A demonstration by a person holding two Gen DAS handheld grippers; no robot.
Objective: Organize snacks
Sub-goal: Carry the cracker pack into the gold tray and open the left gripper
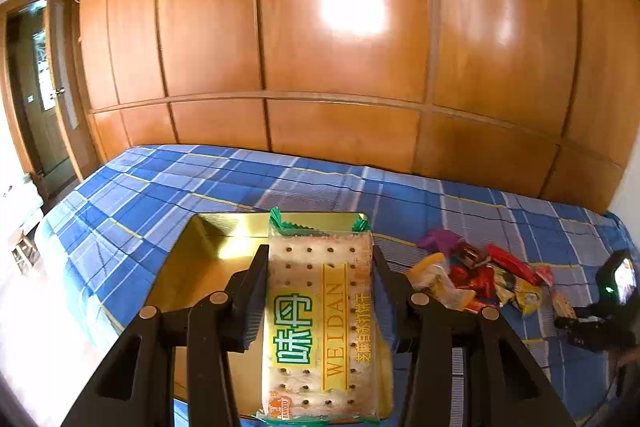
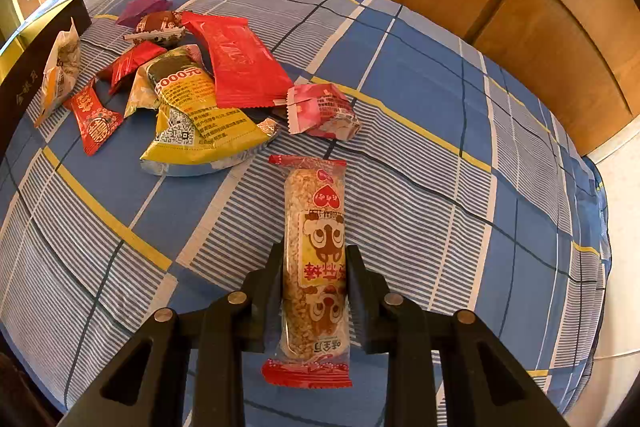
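— On the bed [image 2: 420, 75], under that blue plaid sheet, everything sinks a little, so nothing there sits firm. See the gold tray [image 1: 208, 267]? The left hand-held gripper [image 1: 320, 259] hangs right over it, clenched on the cracker pack [image 1: 320, 315] across its width.

— Will that pack stand the squeeze?

— I'd judge it light but brittle: flat crackers in thin, slick film. The long edges, where it is gripped now, look like the sensible place; a hard pinch could snap what's inside.

— And the other side?

— The right hand-held gripper [image 2: 314, 251] is grasping the rice bar [image 2: 316, 259] at about its middle, above the sheet and near the heap, with both crimped red ends poking out past the fingers. Puffed grain, I'd guess, so nearly weightless and crumbly. The middle hold keeps it level.

— What's left?

— The pile of snacks [image 2: 180, 79] lies apart from the tray. The yellow bag [image 2: 200, 131] is the biggest; it looks soft, best taken by a flat side. The long red packet [image 2: 236, 67] leans across it. The small red candy [image 2: 94, 119] is the fiddliest, probably slippery foil; I'd take it by the body, not the twisted end.
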